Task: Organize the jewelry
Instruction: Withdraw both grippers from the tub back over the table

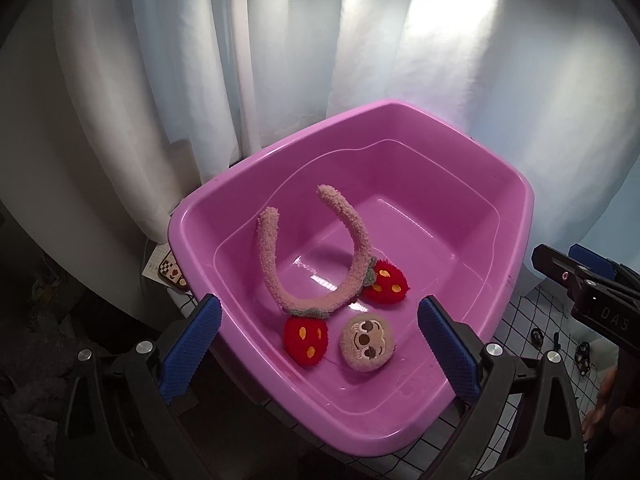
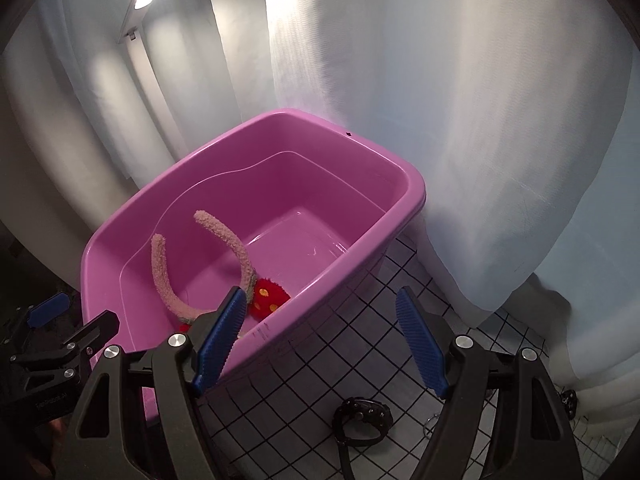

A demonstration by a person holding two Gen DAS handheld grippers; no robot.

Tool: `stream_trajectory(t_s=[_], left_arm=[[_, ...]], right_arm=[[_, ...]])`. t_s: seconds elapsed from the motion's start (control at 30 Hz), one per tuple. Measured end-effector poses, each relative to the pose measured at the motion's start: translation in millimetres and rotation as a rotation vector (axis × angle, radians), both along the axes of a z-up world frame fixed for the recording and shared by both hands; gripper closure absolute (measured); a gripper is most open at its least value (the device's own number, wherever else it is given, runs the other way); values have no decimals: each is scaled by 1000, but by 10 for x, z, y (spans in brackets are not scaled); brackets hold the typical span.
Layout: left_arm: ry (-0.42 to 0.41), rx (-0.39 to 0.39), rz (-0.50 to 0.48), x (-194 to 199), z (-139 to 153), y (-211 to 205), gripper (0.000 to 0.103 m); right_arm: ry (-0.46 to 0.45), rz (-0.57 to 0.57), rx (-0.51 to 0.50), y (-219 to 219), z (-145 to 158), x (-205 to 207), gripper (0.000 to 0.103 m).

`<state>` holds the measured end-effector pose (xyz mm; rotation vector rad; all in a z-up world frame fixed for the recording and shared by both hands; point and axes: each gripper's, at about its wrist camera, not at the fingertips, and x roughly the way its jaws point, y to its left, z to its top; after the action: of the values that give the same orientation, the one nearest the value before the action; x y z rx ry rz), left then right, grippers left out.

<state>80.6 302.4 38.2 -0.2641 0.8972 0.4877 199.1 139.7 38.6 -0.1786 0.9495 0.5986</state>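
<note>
Headband point(image 1: 316, 256), pink and fuzzy, lying in the pink tub point(image 1: 516, 216) near its front corner, both ends lifted toward the tub's middle. Seen whole only from the left wrist: two red strawberries point(image 1: 306, 336) and a round beige face patch point(image 1: 366, 342) along the front wall. From the right wrist, lower part of the band hidden behind the near blue pad, one strawberry point(image 2: 270, 294) showing in full, the other only as a red sliver, face patch blocked altogether.

Tub standing on a gridded mat point(image 2: 320, 364), white curtain point(image 2: 480, 120) close behind it. Near rim cut off by the tong arms in both views.

Left tongs point(image 1: 320, 348) released, blue pads spread wide on either side of the headband ornaments, nothing pressed between them. Right tongs point(image 2: 320, 344) likewise released, one pad over the tub's front wall, the other over bare mat, nothing grasped.

Shown by the right wrist alone: a black watch point(image 2: 362, 420) on the mat by the front edge, strap partly out of frame. Small dark trinkets point(image 1: 582, 354) at the mat's right edge in the left view, too small to identify. A checkered object point(image 1: 172, 272) behind the tub's left corner, mostly hidden.
</note>
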Motion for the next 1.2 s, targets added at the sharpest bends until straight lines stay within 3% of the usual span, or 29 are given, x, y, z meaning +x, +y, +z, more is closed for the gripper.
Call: stream_trajectory(t_s=[0.13,0.33,0.47,0.83,0.93,1.2], left_arm=[[-15,12,-25,-88,56,-220,6],[-21,-64,-134,-180,-7,-618,6],[-5,-58,-188,-238,-103,-942,6],[139,-187,-295,-366,-706,-1770,6],[174,-168,-323,-411,-835,-1990,6],[224,-23,-403,-485,-993,-2556,6]], right_arm=[[16,-46,5,-330,-26,-113,29],[52,-147,22,-964,-161,-331,29],[74,-215,24,-1425,-321,-541,29],[155,-373,58,-2629,-719,-1101,29],[164,-404,77,-2916,-799,-1271,29],[192,-501,97,-3598,-1101,-1599,29]])
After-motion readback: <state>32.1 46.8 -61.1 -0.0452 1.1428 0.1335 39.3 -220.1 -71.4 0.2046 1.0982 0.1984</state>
